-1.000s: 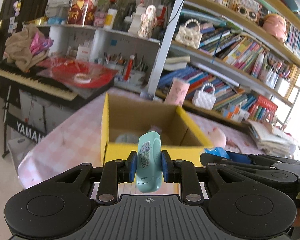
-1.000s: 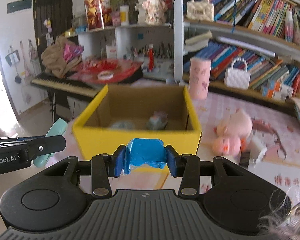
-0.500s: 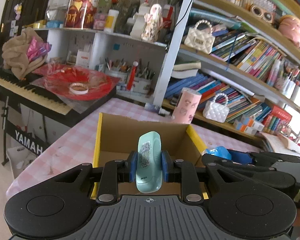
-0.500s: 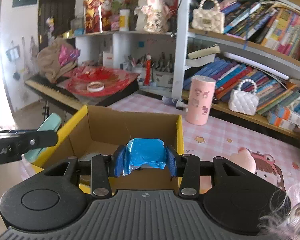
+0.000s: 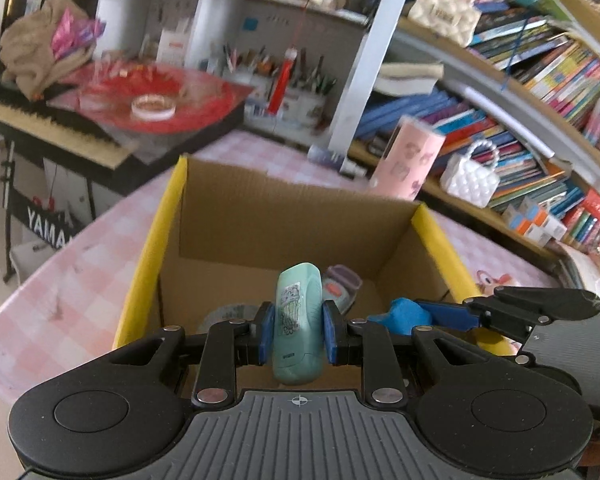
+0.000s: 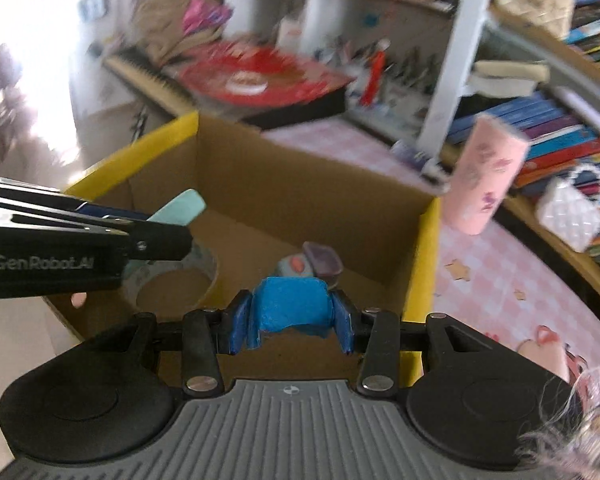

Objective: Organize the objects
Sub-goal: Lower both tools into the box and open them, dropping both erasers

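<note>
Two grippers above cardboard box [image 5: 300, 216]: left gripper [image 5: 296, 338] clamps mint case [image 5: 298, 320]; right gripper [image 6: 292, 320] clamps blue block [image 6: 292, 306].

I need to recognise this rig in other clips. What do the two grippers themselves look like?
Both match: the left gripper and right gripper have black linkage arms with silver rivets, blue finger pads, and a grey ribbed base bearing a small crosshair mark. Seen from the right wrist view, the left one's side reads "GenRobot.AI" in white. No cables or sleeves are visible.
</note>
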{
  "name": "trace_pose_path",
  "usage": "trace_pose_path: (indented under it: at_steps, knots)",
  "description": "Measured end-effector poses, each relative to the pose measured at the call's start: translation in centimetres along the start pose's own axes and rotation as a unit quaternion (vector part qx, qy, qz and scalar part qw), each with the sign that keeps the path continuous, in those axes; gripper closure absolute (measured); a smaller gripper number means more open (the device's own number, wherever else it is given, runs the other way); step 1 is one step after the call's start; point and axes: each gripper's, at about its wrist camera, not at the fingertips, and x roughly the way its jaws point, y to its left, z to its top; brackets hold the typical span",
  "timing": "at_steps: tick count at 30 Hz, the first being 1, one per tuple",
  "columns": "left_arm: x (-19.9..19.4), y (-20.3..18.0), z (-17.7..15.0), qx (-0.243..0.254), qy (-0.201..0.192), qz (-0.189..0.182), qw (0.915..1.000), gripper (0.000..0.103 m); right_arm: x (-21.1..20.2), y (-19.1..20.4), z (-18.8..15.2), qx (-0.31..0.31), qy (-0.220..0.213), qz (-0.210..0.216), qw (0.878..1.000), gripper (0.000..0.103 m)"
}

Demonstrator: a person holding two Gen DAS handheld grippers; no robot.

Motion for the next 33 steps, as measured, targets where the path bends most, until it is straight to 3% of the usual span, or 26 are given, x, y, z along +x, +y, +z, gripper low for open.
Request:
trace_pose_path:
  at_steps: [10, 17, 21, 23, 25, 27, 33]
  knots:
    - [3.0, 0.0, -0.1, 0.003, 0.038, 0.021, 0.9991, 0.080, 2.9, 0.8, 1.1, -0.063, 0.058, 0.050, 0.995, 0.063]
    - [3.5, -0.2, -0.3, 0.009, 0.051, 0.020, 0.9985, 0.080, 3.3, 0.6, 1.2, -0.055, 0.084, 0.061, 0.993, 0.062]
    - [2.7, -0.4, -0.1, 0.018, 0.033, 0.022, 0.9990, 0.074, 2.8, 0.7, 1.1, -0.056, 0.065, 0.055, 0.995, 0.059]
    - [1.9, -0.5, 0.0, 0.023, 0.019, 0.019, 0.9994, 0.066, 2.4, 0.6, 1.0, -0.049, 0.049, 0.051, 0.996, 0.048]
    - [0.9, -0.7, 0.2, 0.028, 0.000, 0.016, 0.9995, 0.064, 1.8, 0.5, 1.0, -0.037, 0.036, 0.043, 0.998, 0.044]
    - [-0.2, -0.8, 0.3, 0.031, -0.019, 0.014, 0.9992, 0.050, 1.1, 0.5, 0.9, -0.025, 0.023, 0.034, 0.999, 0.043]
    - [-4.7, -1.4, 0.4, 0.045, -0.087, 0.006, 0.9952, 0.036, -3.1, 1.0, 0.5, 0.003, -0.047, 0.002, 0.999, 0.044]
